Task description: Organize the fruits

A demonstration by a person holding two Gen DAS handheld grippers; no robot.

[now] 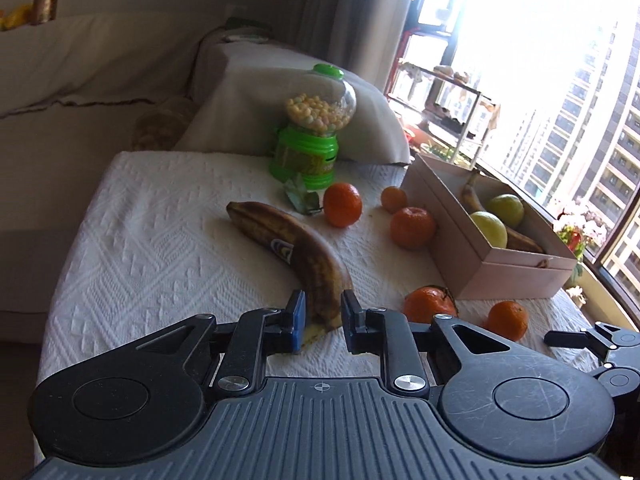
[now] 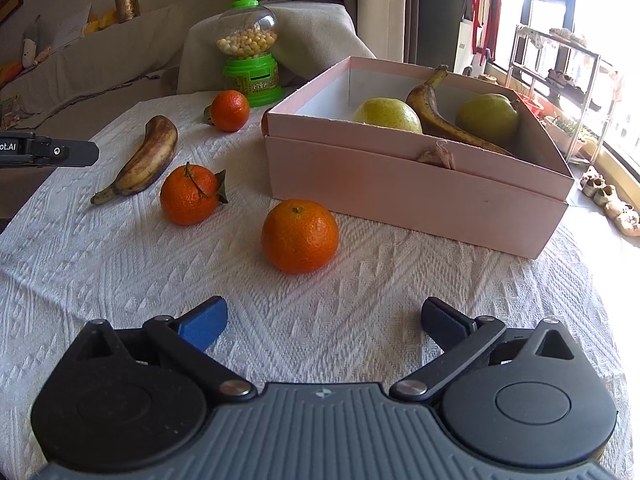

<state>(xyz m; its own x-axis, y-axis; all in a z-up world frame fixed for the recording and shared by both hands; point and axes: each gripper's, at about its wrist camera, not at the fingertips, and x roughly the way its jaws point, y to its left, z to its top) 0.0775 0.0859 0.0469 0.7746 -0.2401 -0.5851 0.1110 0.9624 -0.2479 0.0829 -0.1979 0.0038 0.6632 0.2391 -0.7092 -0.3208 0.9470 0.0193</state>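
Note:
A brown-spotted banana (image 1: 288,240) lies on the white cloth, also in the right wrist view (image 2: 144,160). My left gripper (image 1: 324,300) has its jaws close together, and the banana's stem end shows through the narrow gap. From the right wrist view one of its fingers (image 2: 80,154) hangs clear of the banana, just above the stem. My right gripper (image 2: 324,312) stands wide open over bare cloth, a mandarin (image 2: 300,236) just ahead of it. Several mandarins lie loose, one at the pink box (image 2: 400,200). The box holds two pears (image 2: 386,116) and a second banana (image 2: 440,116).
A green candy dispenser (image 2: 250,52) stands at the table's far side, a leaf scrap in front of it. Behind is a covered sofa (image 2: 100,64). A window and a metal rack (image 2: 560,80) lie to the right. The tablecloth (image 2: 360,300) drops off at the near and left edges.

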